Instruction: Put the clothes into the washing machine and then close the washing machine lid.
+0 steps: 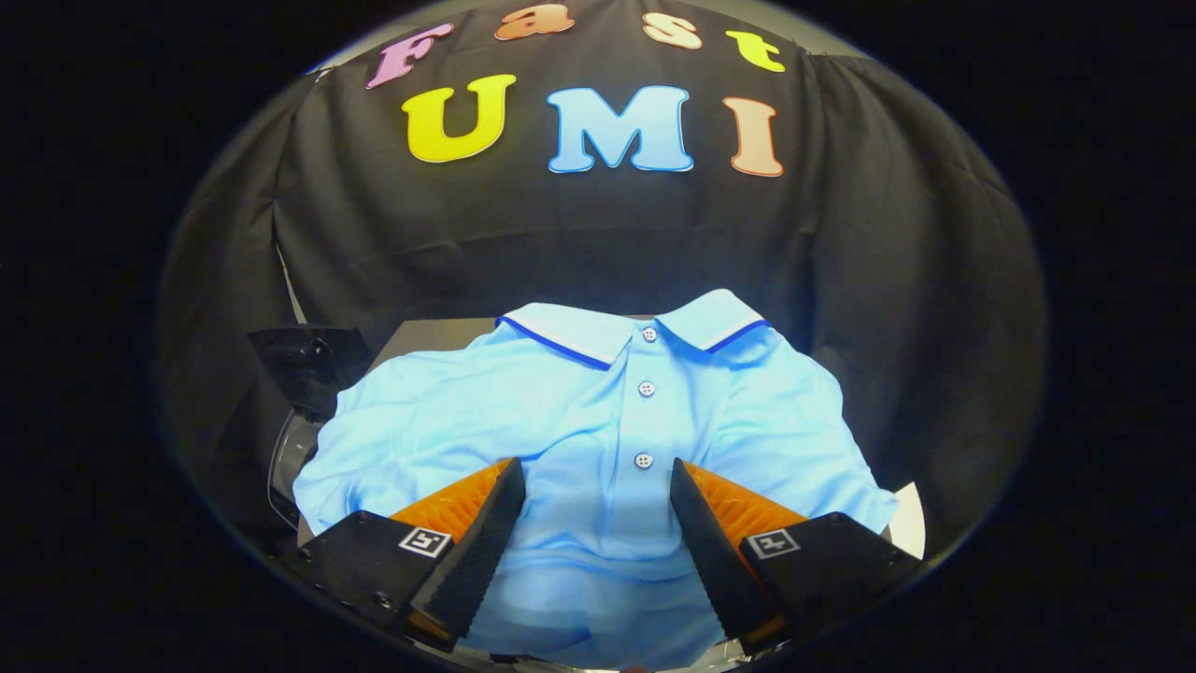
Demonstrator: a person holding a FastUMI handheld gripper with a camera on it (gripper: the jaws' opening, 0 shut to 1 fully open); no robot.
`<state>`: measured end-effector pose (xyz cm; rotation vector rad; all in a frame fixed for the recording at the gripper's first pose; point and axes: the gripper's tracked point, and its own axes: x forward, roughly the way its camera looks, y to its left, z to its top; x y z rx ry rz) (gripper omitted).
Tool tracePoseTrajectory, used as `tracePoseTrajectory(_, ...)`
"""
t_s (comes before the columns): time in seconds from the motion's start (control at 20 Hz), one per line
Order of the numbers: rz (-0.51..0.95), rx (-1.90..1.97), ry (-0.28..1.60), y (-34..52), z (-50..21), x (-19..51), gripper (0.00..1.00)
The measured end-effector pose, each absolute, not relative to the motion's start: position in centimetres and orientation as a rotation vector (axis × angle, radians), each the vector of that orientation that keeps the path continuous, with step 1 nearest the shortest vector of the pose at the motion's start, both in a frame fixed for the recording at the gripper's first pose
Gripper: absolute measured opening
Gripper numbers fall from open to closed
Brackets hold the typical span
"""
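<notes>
The claw (pixel 598 481) hung with its two fingers spread wide apart, gripping nothing, poised over the front of a light blue polo shirt (pixel 598 411). The shirt lay spread flat, collar away from the fingers, its buttoned placket running between them. It covered a dark surface (pixel 420 335) whose far edge showed beyond the collar. A dark object (pixel 304 360) stood just beside the shirt's left sleeve
</notes>
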<state>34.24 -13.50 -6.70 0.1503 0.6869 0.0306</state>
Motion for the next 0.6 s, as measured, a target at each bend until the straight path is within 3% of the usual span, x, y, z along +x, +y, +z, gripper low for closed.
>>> tracePoseTrajectory(0.1,0.043,0.168,0.671,-13.31,-6.82,34.30,0.99)
tracePoseTrajectory(0.2,0.052,0.153,0.680,-13.19,-6.74,34.36,0.89)
tracePoseTrajectory(0.3,0.061,0.175,0.694,-13.29,-6.77,34.42,0.90)
tracePoseTrajectory(0.45,0.050,0.201,0.674,-13.14,-6.68,34.58,0.12)
tracePoseTrajectory(0.5,0.047,0.202,0.674,-13.12,-6.69,34.93,0.12)
tracePoseTrajectory(0.55,0.049,0.194,0.681,-13.10,-6.79,34.79,0.02)
tracePoseTrajectory(0.6,0.053,0.186,0.690,-12.96,-6.58,34.66,0.02)
